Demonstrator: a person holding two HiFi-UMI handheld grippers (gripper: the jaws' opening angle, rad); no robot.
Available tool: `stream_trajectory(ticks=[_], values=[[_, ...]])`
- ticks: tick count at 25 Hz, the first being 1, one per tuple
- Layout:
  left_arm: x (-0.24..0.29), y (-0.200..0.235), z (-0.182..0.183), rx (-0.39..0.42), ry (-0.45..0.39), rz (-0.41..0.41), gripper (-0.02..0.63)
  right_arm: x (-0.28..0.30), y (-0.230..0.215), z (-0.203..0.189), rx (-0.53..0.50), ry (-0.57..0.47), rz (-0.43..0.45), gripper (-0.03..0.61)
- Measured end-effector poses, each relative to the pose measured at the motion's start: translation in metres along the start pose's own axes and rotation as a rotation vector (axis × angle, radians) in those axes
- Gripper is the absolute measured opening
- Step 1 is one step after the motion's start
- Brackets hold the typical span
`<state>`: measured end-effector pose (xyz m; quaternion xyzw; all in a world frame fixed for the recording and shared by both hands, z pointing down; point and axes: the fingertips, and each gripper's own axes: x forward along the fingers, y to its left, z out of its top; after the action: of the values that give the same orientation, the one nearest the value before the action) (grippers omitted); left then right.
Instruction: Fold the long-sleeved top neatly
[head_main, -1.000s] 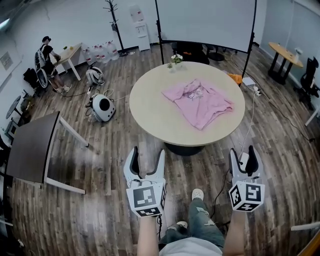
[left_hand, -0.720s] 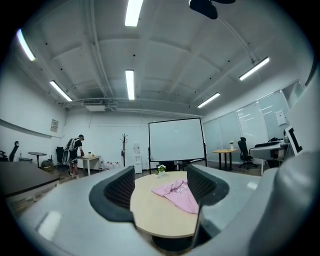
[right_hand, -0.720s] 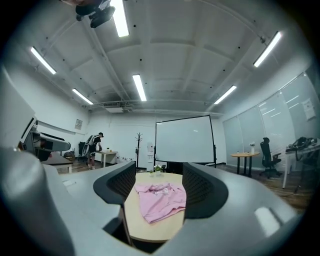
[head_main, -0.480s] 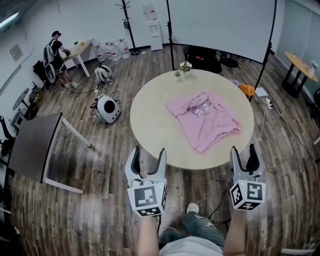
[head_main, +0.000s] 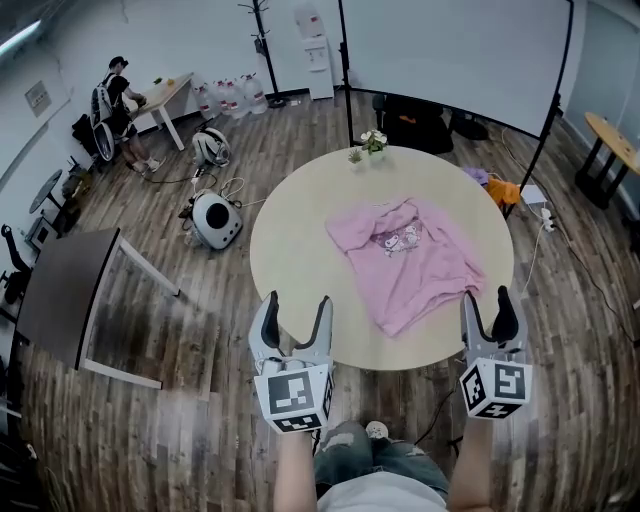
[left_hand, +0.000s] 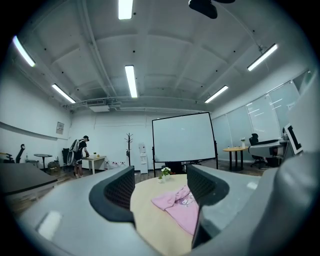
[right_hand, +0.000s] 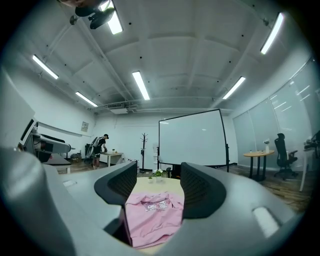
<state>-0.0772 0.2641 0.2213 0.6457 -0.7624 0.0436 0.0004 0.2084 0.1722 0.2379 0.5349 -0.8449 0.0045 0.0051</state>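
Pink top lies rumpled ahead of left claw and right claw, both wide, empty.

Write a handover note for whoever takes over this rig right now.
Left gripper: jaws apart, empty.
Right gripper: jaws apart, empty.
Both are at the near edge of the round beige table; neither touches the garment.
The pink long-sleeved top lies rumpled and unfolded on the table's right half.
Done: nothing.
Left: spread it flat, fold the sleeves in, then fold the body.

Soft cloth top — matt table.
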Motion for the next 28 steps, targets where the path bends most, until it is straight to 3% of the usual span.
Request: stream_trajectory(ticks=[13,28], values=[[0.077,0.000,-0.018,0.014,0.048,0.019,0.316,0.078,-0.022,-0.026,0.012,0.060,0.018,0.275],[0.204,0.017,-0.033,0.006,0.089,-0.005,0.316,0.208,-0.031,-0.039,0.018,0.094,0.020,0.260]])
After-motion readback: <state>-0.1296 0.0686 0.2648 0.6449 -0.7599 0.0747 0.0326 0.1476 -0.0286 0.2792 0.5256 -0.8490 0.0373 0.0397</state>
